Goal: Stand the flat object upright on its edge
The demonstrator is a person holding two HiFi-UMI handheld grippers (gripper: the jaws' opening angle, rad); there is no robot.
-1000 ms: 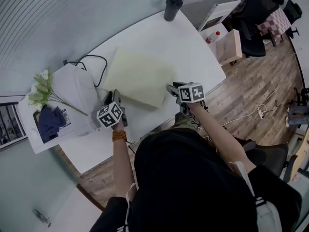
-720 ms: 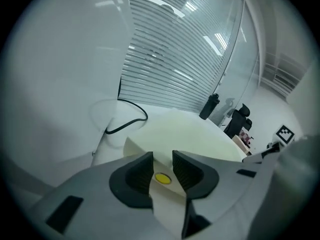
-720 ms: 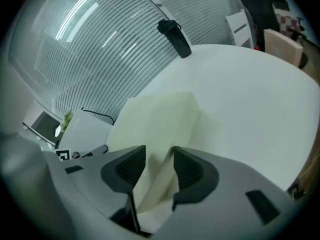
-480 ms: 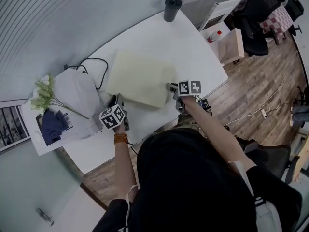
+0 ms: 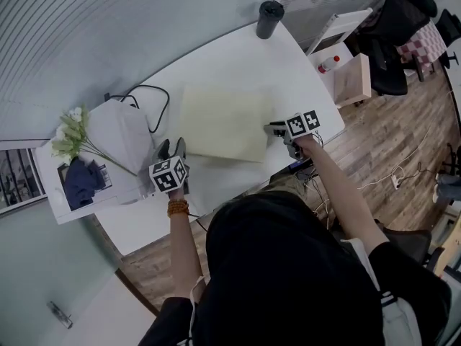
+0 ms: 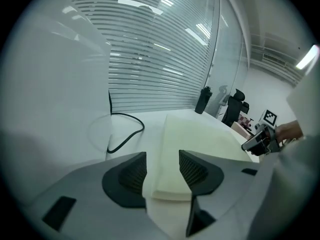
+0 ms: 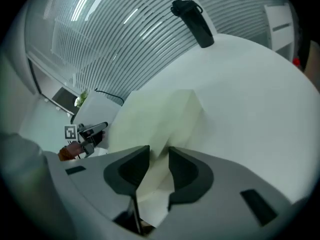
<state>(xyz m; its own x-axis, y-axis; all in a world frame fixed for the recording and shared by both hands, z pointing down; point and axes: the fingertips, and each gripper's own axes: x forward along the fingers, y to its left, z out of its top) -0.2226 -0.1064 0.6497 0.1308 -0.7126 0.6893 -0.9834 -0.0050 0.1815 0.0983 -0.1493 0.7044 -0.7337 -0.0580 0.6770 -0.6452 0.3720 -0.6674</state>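
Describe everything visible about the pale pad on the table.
The pad is a pale yellow-green rectangular slab, foam-like, thick-edged, plain, lying flat on the white table. Left gripper, jaws just opened, straddles its near corner without pressing. Right gripper, jaws just closing, has the other near corner between them; contact unclear.

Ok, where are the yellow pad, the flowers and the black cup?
yellow pad (image 5: 225, 121): head view, middle of its top face.
flowers (image 5: 73, 114): head view, on the white blooms.
black cup (image 5: 269, 21): head view, on its side wall.
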